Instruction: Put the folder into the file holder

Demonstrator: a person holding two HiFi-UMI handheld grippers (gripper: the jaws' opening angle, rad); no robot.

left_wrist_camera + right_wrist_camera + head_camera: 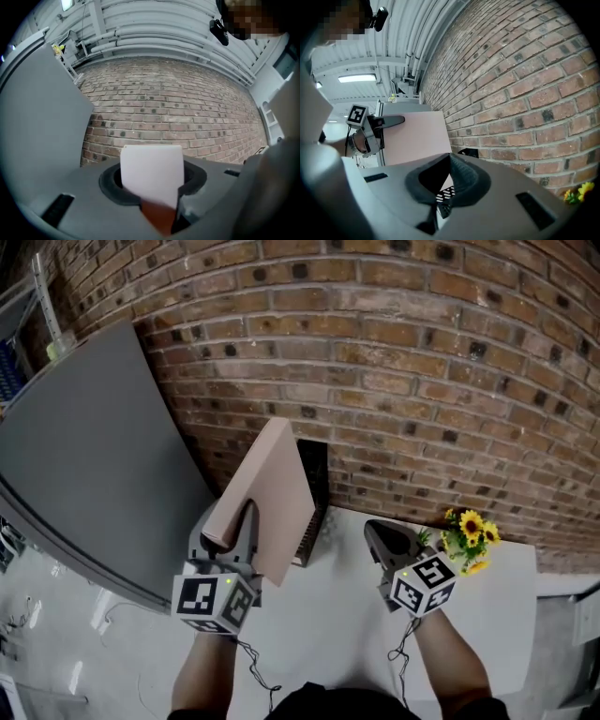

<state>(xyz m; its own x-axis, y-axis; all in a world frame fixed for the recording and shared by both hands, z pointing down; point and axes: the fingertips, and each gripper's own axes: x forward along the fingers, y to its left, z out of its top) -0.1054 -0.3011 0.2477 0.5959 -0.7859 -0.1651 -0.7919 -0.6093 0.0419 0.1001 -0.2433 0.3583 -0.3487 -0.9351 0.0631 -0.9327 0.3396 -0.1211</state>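
Pale pink card folder (278,486) stands tilted, its edge clamped between the left gripper (246,514) jaws; right gripper (379,534) jaws are together, empty.

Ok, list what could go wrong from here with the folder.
The left gripper pinches the tilted pale pink cardboard folder near one edge only, so it may twist or slip. The black mesh file holder is unsteadied, as the shut right gripper holds nothing; a misaimed folder could shove it.

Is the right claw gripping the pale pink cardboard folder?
No: the right claw is shut on nothing, while the left claw holds the pale pink cardboard folder.
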